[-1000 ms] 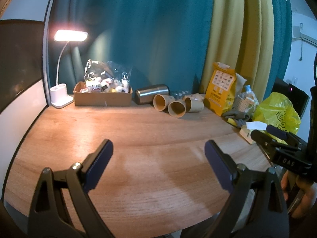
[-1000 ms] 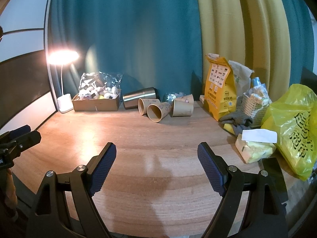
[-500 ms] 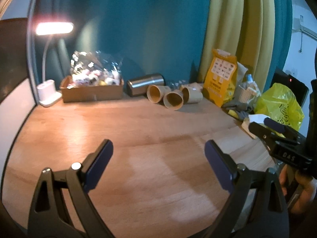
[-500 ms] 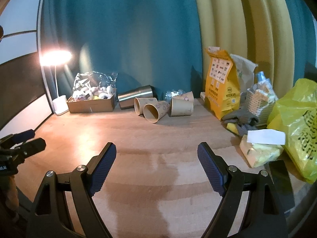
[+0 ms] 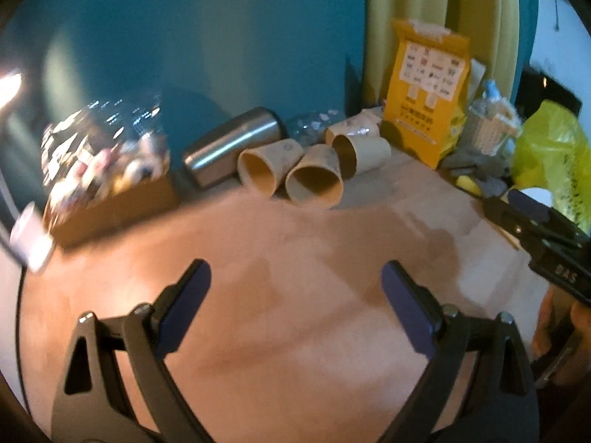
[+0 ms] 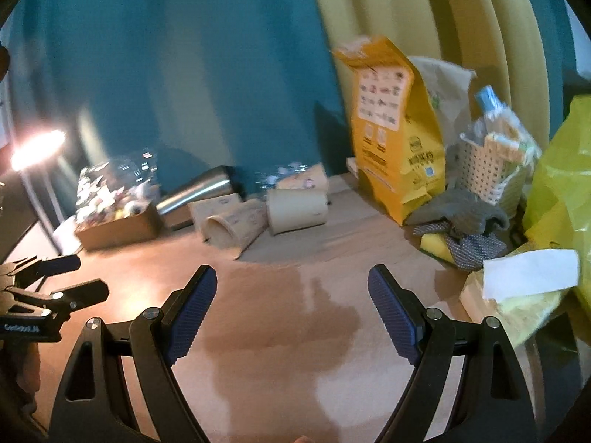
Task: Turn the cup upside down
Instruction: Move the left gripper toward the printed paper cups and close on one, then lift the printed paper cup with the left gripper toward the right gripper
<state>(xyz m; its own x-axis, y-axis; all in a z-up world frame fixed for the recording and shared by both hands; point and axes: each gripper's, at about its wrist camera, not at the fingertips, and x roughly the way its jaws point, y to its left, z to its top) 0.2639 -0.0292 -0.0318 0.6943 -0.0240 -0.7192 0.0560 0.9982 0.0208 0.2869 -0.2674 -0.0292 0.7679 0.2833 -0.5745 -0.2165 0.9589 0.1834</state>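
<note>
Several tan paper cups lie on their sides at the back of the wooden table (image 5: pixel 295 295): a left cup (image 5: pixel 264 171), a middle cup (image 5: pixel 314 181) and a right cup (image 5: pixel 364 151). They also show in the right wrist view, the middle cup (image 6: pixel 232 223) and the right cup (image 6: pixel 297 210). My left gripper (image 5: pixel 295 280) is open and empty, short of the cups. My right gripper (image 6: pixel 291 284) is open and empty, in front of the cups.
A steel tumbler (image 5: pixel 229 147) lies beside the cups. A cardboard box of packets (image 5: pixel 110 184) stands at the left. A yellow pouch (image 6: pixel 395 147), a basket (image 6: pixel 487 166), grey cloths (image 6: pixel 461 217), tissues (image 6: pixel 524 280) and a yellow bag (image 6: pixel 565 184) crowd the right.
Both grippers have moved forward toward the cups, which now look larger. The views are blurred by motion. Both grippers stay open.
</note>
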